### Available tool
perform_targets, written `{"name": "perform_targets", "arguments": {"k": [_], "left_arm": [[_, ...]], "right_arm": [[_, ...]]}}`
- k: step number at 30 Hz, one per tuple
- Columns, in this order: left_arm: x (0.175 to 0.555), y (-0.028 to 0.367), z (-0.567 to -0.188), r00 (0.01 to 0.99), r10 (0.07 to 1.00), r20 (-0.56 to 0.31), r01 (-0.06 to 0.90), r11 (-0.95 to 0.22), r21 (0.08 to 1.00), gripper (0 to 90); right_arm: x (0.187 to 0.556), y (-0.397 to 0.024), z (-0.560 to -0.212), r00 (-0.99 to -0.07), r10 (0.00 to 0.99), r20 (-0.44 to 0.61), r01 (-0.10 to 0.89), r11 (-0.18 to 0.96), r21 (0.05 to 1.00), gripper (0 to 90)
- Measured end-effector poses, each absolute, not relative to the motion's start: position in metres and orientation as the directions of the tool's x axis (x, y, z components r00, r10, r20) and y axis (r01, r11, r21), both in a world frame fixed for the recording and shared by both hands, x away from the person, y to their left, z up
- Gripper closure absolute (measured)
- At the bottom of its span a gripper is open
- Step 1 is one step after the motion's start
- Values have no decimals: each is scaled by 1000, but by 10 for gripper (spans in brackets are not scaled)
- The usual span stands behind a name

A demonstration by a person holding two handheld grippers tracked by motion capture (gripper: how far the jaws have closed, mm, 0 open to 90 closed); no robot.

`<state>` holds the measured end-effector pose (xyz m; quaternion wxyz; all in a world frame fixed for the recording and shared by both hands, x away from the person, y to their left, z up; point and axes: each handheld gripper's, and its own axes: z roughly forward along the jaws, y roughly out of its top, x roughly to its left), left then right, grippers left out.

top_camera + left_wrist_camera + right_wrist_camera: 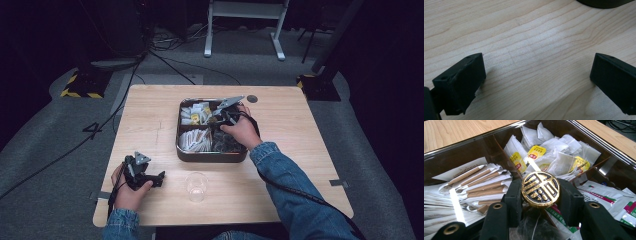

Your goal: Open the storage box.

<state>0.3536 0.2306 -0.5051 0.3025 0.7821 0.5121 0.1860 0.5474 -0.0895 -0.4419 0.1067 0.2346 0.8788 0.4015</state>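
The right tongs (pixel 540 192) hold a round gold-and-black medallion (pixel 540 189) between their two matte black jaws, the pads pressed against its rim on either side; its face is glossy, with raised gilt strokes forming a squared emblem on a dark ground. Just beyond the medallion lies a heap of thin, crinkled white sachets (pixel 554 152), some carrying yellow labels with red print. To one side of the tongs a fan of flat, long white stick packets (pixel 477 183) with tan stripes lies in its own compartment, and to the other side sit smoother white packets with green and pink print (pixel 609 198). All of these rest in a dark, shiny rectangular tray (pixel 469 147) with thin dividers and a bright metal rim. In the high view the right tongs (pixel 226 116) reach down into the tray (pixel 212 156) near the middle of the bench (pixel 300 125), whose top is pale wood with fine, straight grain; a hand and a blue denim sleeve (pixel 285 175) come up behind them. Well apart from the tray, at the near left corner of the bench, the left tongs (pixel 159 179) rest low on the wood, and the left gripper view shows the left tongs (pixel 537 80) standing wide, their blocky black jaws far apart with bare grain between them. A clear plastic cup (pixel 196 186) stands upright between the two hands, just in front of the tray.
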Motion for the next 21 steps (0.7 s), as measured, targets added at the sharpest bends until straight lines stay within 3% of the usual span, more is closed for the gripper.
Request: {"name": "perform_targets", "arguments": {"k": [21], "left_arm": [[355,230,-505,409,912,-27,690,-290,663,2]], "right_arm": [[546,-90,-438,-864,503,-11,318,564,762,590]]}}
